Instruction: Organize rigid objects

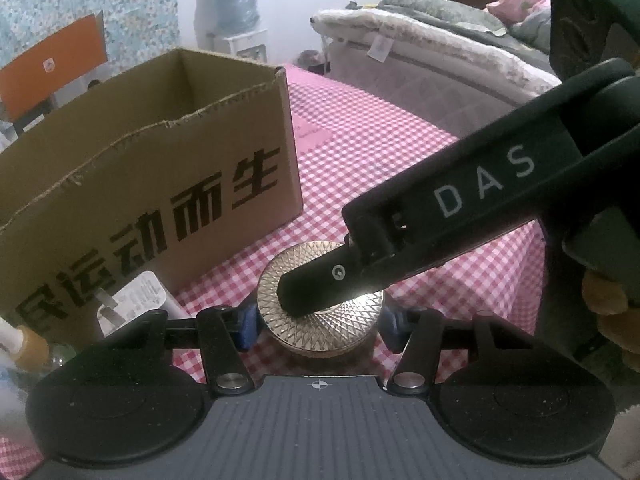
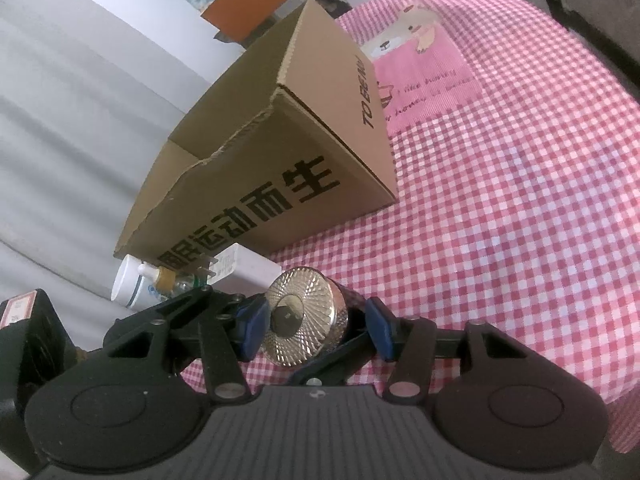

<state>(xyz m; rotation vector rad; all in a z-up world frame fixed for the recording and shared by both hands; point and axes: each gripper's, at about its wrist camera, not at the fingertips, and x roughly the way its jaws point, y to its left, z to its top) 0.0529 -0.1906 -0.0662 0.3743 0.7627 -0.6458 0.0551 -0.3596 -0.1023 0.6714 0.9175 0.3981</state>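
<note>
A round gold jar with a faceted lid [image 1: 320,312] stands on the pink checked tablecloth [image 1: 380,152]. My left gripper [image 1: 316,324] has its blue pads on both sides of the jar, and they look closed on it. The right gripper's black finger [image 1: 320,284] reaches in from the right and lies across the lid. In the right wrist view the same jar [image 2: 306,324] sits between my right gripper's [image 2: 314,326] blue pads [image 2: 252,322], which also look closed on it. An open cardboard box [image 1: 152,184] stands just behind.
A white charger plug [image 2: 244,270] and a white bottle [image 2: 132,284] lie left of the jar by the box [image 2: 280,168]. A bed [image 1: 440,52] and a water jug [image 1: 234,0] are beyond the table. A pink printed patch [image 2: 424,64] marks the cloth.
</note>
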